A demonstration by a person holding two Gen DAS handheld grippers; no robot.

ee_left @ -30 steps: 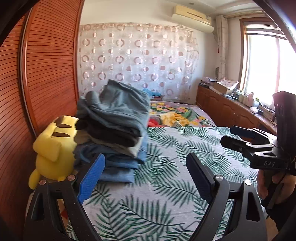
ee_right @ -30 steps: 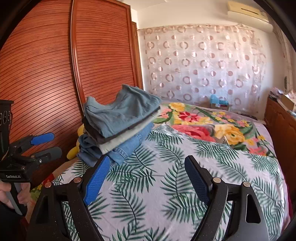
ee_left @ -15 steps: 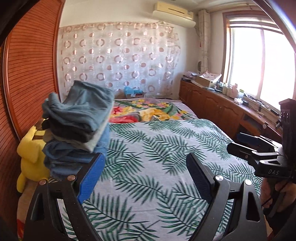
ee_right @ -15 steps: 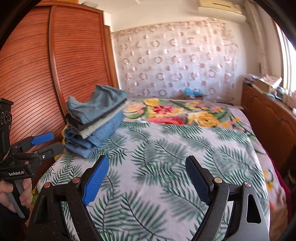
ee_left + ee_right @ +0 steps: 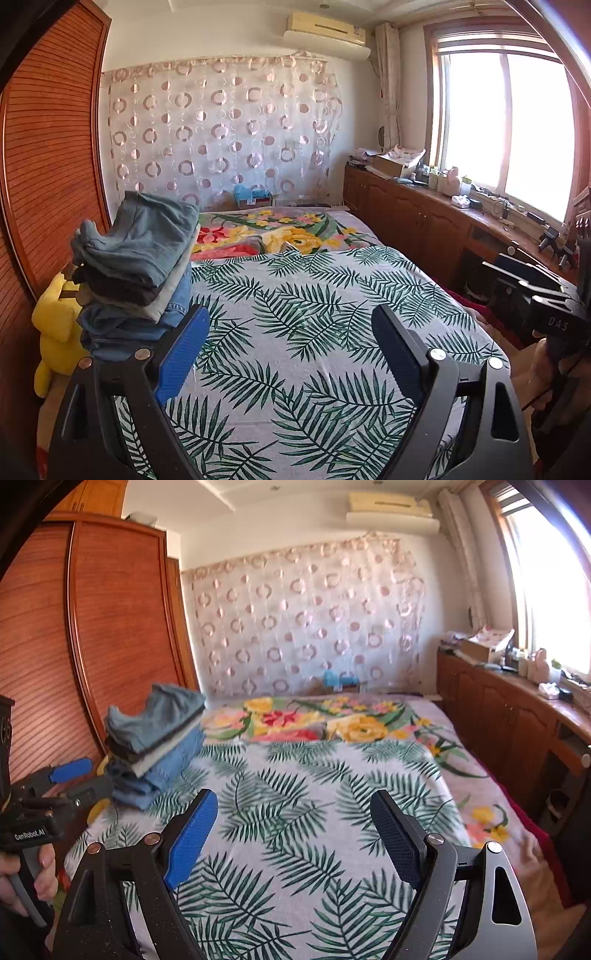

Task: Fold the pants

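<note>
A stack of folded pants (image 5: 136, 266) in blue, grey and denim sits at the left edge of the bed; it also shows in the right wrist view (image 5: 159, 738). My left gripper (image 5: 291, 336) is open and empty above the palm-leaf bedspread (image 5: 332, 314), to the right of the stack. My right gripper (image 5: 295, 819) is open and empty over the bedspread (image 5: 306, 775). Each gripper shows at the edge of the other's view: the right one (image 5: 524, 277), the left one (image 5: 77, 779).
A yellow plush toy (image 5: 55, 332) lies between the stack and the wooden wardrobe (image 5: 44, 166). A floral blanket (image 5: 273, 232) covers the far end of the bed. A wooden cabinet (image 5: 424, 221) with clutter runs along the window on the right.
Both grippers have swung right and drawn back from the stack, which now sits farther left and smaller in both views. Both stay open.
</note>
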